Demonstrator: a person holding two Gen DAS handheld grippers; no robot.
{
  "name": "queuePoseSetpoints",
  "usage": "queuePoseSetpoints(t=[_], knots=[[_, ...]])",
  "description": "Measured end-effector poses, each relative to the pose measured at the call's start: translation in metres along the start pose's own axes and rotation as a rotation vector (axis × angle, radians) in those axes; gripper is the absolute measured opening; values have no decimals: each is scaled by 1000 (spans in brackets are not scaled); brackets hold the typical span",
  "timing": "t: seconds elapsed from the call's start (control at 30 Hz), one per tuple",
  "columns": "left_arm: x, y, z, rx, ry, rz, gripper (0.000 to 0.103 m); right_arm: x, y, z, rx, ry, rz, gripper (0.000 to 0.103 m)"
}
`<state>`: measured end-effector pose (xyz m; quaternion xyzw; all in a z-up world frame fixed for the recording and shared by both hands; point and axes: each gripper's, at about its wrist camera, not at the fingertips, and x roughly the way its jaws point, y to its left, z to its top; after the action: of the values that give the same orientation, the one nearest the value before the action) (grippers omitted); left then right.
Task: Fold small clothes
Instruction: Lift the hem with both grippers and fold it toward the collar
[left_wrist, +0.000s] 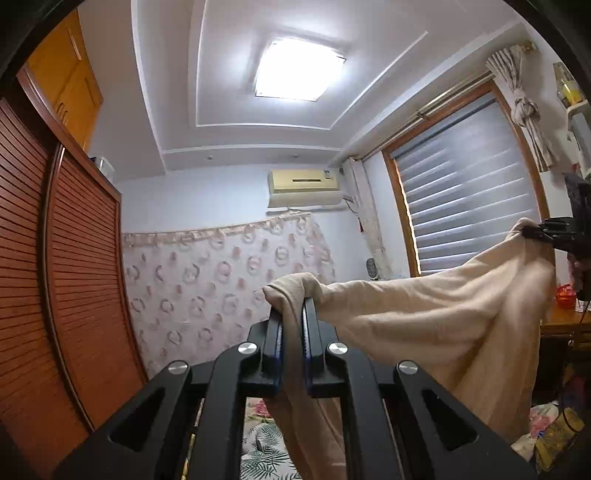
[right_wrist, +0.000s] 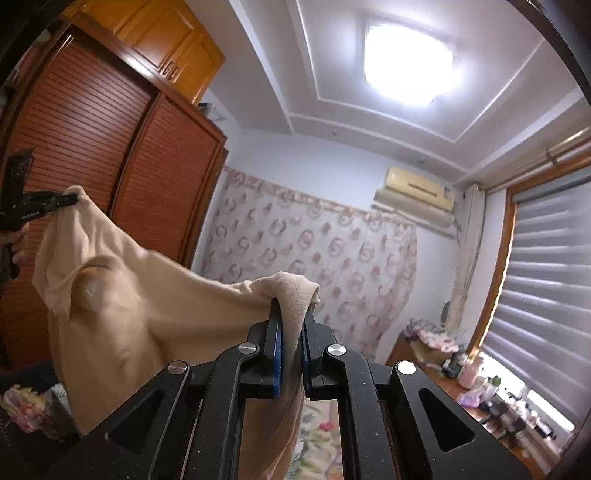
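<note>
A floral bedspread (left_wrist: 264, 439) shows at the bottom centre of the left wrist view, under the claws. The room above it has a white stepped ceiling with 1 square ceiling light (left_wrist: 299, 70) at the top centre, 1 cream air conditioner (left_wrist: 304, 186) on the far wall, a patterned sheer curtain (left_wrist: 225, 291) below it, and 1 window blind (left_wrist: 469, 184) framed in wood at the right. A reddish louvred wardrobe (left_wrist: 55, 266) fills the left edge, with 2 sliding doors visible (orange cabinets sit above it). In the right wrist view a cluttered bench (right_wrist: 476, 391) runs along the lower right beneath the window.

There is 1 beige garment (left_wrist: 424, 325), held up in the air and stretched between the 2 claws, hanging down in folds toward the bed. The left claw (left_wrist: 291, 314) is closed on one bunched corner at the lower centre of its own view. The right claw (right_wrist: 291, 314) is likewise clamped on the opposite corner, and appears at the right edge of the left wrist view.
</note>
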<state>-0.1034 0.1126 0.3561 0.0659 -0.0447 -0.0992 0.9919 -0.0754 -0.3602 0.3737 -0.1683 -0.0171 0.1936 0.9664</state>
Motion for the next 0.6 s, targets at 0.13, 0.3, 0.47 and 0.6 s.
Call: queuePoseSetpoints(t=[0.13, 0.3, 0.47, 0.6], knots=[[22, 14, -30, -22, 56, 11, 6, 11, -1, -10, -19, 14, -13, 5], [75, 24, -78, -31, 160, 41, 6, 64, 5, -40, -28, 98, 13, 5], [153, 38, -164, -69, 287, 52, 6, 158, 12, -101, -40, 210, 39, 5], [219, 43, -247, -87, 398, 91, 6, 248, 17, -175, -5, 309, 70, 5]])
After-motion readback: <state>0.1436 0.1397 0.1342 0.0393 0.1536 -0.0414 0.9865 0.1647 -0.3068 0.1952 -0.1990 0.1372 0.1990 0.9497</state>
